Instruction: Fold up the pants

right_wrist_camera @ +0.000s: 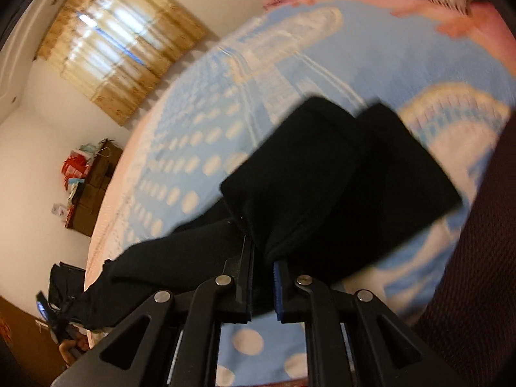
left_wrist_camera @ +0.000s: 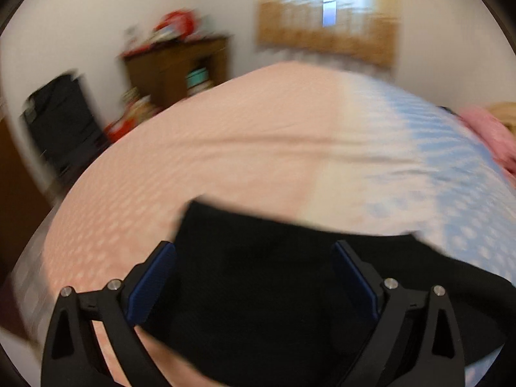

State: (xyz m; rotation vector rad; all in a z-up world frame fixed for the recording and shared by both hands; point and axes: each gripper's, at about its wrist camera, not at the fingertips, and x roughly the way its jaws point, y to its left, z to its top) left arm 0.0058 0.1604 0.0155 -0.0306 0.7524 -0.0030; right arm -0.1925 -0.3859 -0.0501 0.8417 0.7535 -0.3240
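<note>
Pants on the bed. Right gripper fingers pinch the fabric; left gripper fingers wide, holding nothing. Risk: one-sided pull drags the fold crooked, or thin pinch slips.

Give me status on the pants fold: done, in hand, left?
Done: not much. In the right wrist view the black pants lie on the bedsheet with both legs side by side. In hand: the right gripper pinches fabric near the leg ends; the left gripper hangs open over the other end. Left: the left grasp and the folds themselves.
</note>
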